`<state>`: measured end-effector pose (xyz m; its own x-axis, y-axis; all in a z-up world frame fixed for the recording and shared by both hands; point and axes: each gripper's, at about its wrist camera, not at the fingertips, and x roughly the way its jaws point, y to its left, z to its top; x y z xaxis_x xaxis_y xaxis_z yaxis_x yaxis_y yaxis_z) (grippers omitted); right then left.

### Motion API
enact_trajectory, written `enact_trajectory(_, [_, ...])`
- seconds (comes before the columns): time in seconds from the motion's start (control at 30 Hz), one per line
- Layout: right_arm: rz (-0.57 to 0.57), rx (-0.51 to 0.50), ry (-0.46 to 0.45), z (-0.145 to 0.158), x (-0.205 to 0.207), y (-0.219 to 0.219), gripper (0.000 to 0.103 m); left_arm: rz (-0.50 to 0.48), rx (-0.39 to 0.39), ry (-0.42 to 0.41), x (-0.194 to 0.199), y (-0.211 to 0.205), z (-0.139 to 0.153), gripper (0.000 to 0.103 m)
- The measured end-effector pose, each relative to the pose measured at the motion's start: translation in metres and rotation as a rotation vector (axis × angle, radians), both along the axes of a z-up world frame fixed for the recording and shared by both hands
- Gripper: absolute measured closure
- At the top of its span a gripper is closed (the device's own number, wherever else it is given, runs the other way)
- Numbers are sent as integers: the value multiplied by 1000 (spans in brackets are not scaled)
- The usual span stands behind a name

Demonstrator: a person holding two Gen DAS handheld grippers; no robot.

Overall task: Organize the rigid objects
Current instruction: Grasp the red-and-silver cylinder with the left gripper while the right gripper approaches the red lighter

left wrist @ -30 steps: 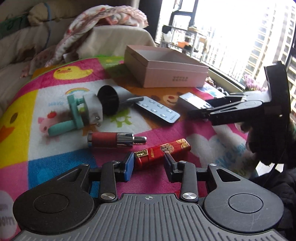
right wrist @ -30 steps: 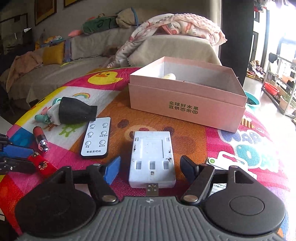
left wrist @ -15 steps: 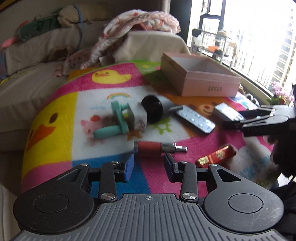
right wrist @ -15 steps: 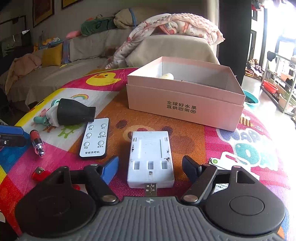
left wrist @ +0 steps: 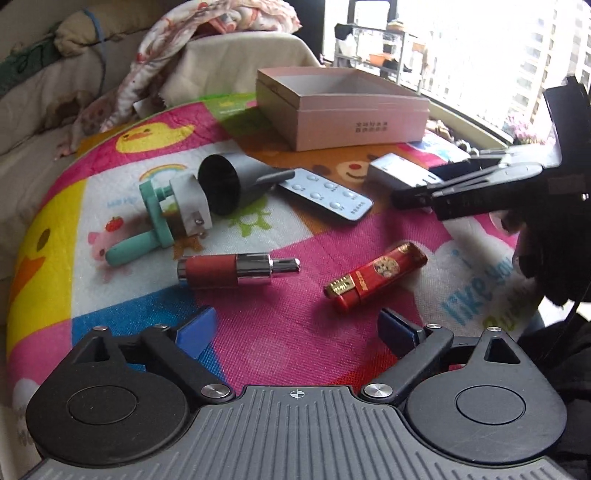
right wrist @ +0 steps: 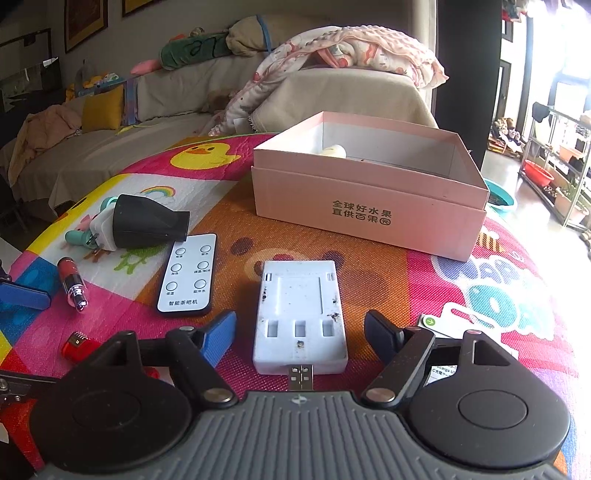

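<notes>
A beige sofa [right wrist: 229, 92] is running along the far side from nine to twelve o'clock, with a yellow cushion [right wrist: 101, 107] and a green plush [right wrist: 195, 46] lying on it. A floral blanket [right wrist: 354, 48] is draping over its arm at twelve. Framed pictures [right wrist: 85, 22] are hanging on the grey wall at ten. Daylight is pouring through tall windows [left wrist: 498, 44] at two, washing out a metal shelf rack [right wrist: 554, 155] standing on the glossy floor [right wrist: 506, 170].
</notes>
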<state>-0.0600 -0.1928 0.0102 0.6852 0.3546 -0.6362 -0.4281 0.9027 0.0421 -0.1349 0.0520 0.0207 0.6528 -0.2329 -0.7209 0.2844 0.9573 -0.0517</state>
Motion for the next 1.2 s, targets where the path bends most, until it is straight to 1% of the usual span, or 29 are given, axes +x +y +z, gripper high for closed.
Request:
enact_trajectory(0.03, [0, 1, 0, 0, 0, 0, 26, 26, -30, -18, 0, 5, 3, 7])
enact_trajectory(0.1, [-1, 3, 0, 0, 0, 0, 26, 74, -58, -72, -2, 14, 11, 10])
enact_trajectory(0.17, [-1, 4, 0, 0, 0, 0, 26, 115, -69, -116, -1, 21, 19, 10])
enact_trajectory(0.23, [-1, 1, 0, 0, 0, 0, 25, 142, -62, -134, 4, 26, 21, 10])
enact_trajectory(0.47, [-2, 1, 0, 0, 0, 0, 25, 105, 4, -123, 24, 18, 10, 10])
enact_trajectory(0.6, [-1, 1, 0, 0, -1, 0, 25, 76, 14, -96, 27, 11, 2, 10])
enact_trajectory(0.7, [-1, 1, 0, 0, -1, 0, 25, 89, 30, -93, 27, 9, -2, 10])
enact_trajectory(0.8, [-6, 7, -7, 1, -2, -1, 25, 111, 22, -98, 28, 14, -5, 11])
enact_trajectory(0.83, [-16, 11, -23, 2, -4, -2, 25, 109, 19, -98, 29, 15, -6, 12])
enact_trajectory(0.87, [-26, 14, -51, 5, -8, -4, 25, 101, 20, -97, 29, 15, -7, 18])
enact_trajectory(0.9, [-30, 12, -83, 8, -14, -4, 25, 88, 25, -107, 27, 15, -7, 20])
enact_trajectory(0.93, [-22, 0, -113, 13, -21, -3, 25, 78, 36, -114, 26, 13, -8, 20])
enact_trajectory(1.0, [30, -8, -134, 21, -36, -1, 25, 74, 32, -112, 25, 14, -8, 20])
enact_trajectory(1.07, [119, 4, -91, 27, -48, 3, 23, 86, -4, -102, 22, 19, -6, 20])
enact_trajectory(1.13, [211, 9, -22, 27, -58, 12, 23, 105, -53, -88, 20, 27, -3, 20])
enact_trajectory(1.2, [266, -9, 28, 23, -62, 21, 23, 129, -90, -86, 14, 35, 0, 20])
